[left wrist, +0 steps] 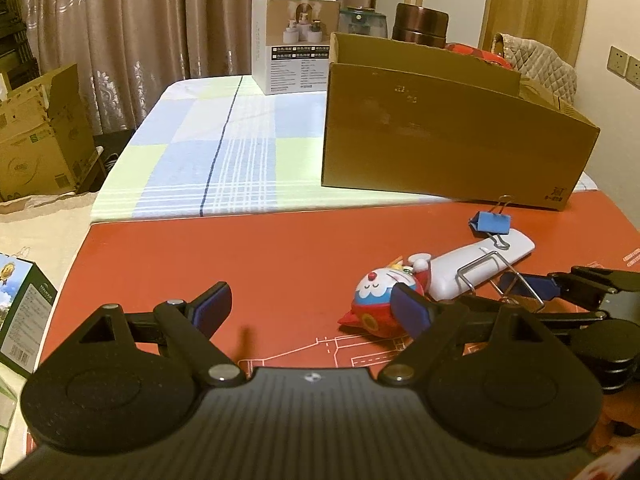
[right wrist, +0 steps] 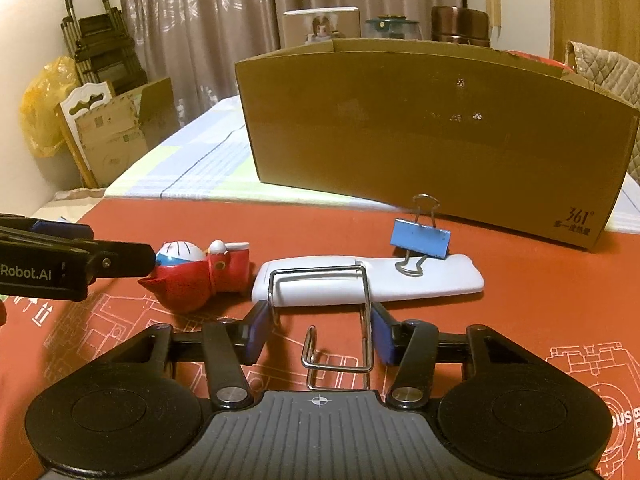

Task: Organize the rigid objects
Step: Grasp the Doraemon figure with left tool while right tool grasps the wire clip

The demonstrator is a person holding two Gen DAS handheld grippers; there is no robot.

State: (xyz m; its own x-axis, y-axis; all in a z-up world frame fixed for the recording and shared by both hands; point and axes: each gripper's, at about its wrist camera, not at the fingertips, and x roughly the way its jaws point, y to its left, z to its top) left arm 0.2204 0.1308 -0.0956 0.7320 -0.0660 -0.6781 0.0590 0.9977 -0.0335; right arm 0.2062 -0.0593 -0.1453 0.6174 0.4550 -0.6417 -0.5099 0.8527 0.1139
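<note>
1. Large silver wire clip (left wrist: 478, 263), in the left wrist view, lies low at the right on the red mat (left wrist: 240, 264) of the table, with its wire loop resting on the long white plastic remote control (left wrist: 516, 246). The right hand-held gripper (left wrist: 512, 292) reaches in from the right edge, its blue pads at that loop.
2. In the same view, the left hand-held gripper (left wrist: 312, 300) stands spread wide with only mat between its fingers. The red, white and blue toy figure (left wrist: 376, 296) lies just past its right finger.
3. Counted here: one wire clip, one small blue binder clip (left wrist: 491, 224) at the remote's far end, one remote, one toy figure and one open brown cardboard box (left wrist: 440, 144) behind them.
4. In the right wrist view, the wire clip (right wrist: 320, 268) sits squarely between the right hand-held gripper's fingers. The pads pinch its loop from both sides, while the loop's far bar lies over the remote (right wrist: 432, 280).
5. Here the blue binder clip (right wrist: 421, 239) stands on the remote, its upper handle upright in front of the box (right wrist: 420, 132). The toy figure (right wrist: 200, 276) lies left of the remote, beside the tip of the left hand-held gripper.
6. The count is the same in this view: two clips, one remote, one figure and one box.
</note>
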